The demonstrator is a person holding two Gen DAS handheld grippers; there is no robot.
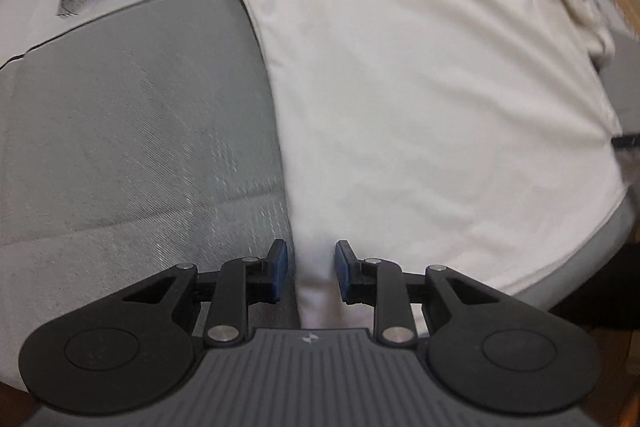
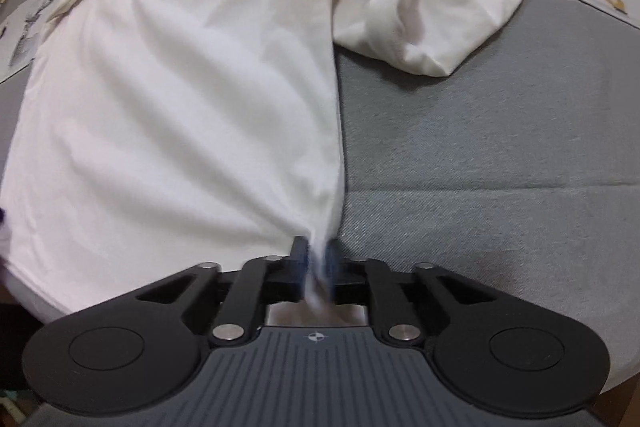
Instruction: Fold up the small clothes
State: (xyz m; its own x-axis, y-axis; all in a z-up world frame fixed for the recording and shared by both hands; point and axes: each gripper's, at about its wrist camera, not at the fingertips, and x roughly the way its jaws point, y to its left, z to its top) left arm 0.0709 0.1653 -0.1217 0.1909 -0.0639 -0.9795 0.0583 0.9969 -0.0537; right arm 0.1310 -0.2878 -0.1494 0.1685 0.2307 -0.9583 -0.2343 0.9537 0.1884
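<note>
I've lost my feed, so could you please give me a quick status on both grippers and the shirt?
Left gripper open, straddling the white shirt edge. Right gripper shut on shirt's opposite edge. Shirt spread on grey mat, sleeve bunched. Nothing obstructing.

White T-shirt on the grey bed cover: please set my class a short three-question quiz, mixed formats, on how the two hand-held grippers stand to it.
1. True or false: the right hand-held gripper is shut on the edge of the white T-shirt.
2. Multiple choice: the left hand-held gripper is
A. shut on the shirt
B. open, with shirt fabric between its fingers
C. open over bare grey cover
3. Fill in: in the right wrist view, the bunched sleeve lies to the ____ of the shirt's body.

Key
1. True
2. B
3. right
</note>
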